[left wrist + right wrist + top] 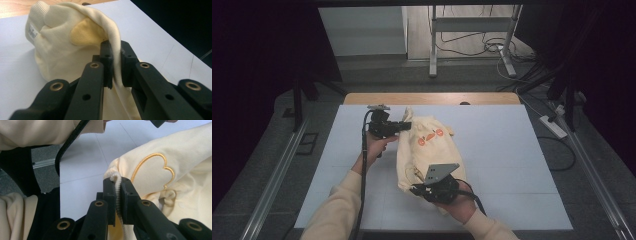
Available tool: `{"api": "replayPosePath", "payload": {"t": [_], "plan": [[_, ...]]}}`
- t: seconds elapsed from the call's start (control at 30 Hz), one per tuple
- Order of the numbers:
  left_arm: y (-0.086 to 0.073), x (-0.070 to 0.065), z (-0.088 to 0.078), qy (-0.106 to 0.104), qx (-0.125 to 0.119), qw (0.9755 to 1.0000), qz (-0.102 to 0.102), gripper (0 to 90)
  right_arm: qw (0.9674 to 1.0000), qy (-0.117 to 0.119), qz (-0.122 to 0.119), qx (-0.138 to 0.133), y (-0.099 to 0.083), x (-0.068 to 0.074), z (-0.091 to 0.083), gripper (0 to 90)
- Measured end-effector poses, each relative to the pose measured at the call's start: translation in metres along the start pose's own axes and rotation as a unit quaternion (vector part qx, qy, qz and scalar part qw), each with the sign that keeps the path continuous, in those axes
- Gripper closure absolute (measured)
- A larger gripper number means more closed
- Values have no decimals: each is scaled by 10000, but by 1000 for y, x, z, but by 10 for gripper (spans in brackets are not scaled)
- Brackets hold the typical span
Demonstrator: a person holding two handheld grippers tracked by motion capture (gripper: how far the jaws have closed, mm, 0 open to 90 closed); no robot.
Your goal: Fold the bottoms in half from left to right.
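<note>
Centrally, on a white tabletop [512, 150] with a wooden edge strip [432, 98] at 12 o'clock, lies a cream sweatshirt [432, 150], bunched, with orange print. Grey floor surrounds the table; a metal stand [472, 35] and loose cables [472, 47] sit at 12 o'clock, a power strip [553, 126] at 3 o'clock.

Left gripper [404, 126]: at the garment's 10 o'clock corner, jaws clamped on a fold of cream fabric; its own view adds a ribbed cuff [37, 12] and a small label [32, 32].

Right gripper [418, 190]: at the garment's 6 o'clock end, jaws pinching a ribbed hem [118, 192]; its own view adds an embroidered gold heart outline [152, 170].
</note>
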State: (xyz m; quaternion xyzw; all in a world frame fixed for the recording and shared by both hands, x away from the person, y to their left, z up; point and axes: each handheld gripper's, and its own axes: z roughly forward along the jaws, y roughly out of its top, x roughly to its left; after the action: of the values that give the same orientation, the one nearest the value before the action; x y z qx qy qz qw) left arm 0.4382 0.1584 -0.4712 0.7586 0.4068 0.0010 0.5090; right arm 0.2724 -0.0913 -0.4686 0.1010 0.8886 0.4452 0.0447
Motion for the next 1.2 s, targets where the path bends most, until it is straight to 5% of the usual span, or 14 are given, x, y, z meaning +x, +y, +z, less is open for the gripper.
{"api": "replayPosePath", "payload": {"t": [1.2], "plan": [[0, -12, 20, -79, 60, 9999, 103, 824, 9995, -165, 285, -21, -24, -3, -22, 837]]}}
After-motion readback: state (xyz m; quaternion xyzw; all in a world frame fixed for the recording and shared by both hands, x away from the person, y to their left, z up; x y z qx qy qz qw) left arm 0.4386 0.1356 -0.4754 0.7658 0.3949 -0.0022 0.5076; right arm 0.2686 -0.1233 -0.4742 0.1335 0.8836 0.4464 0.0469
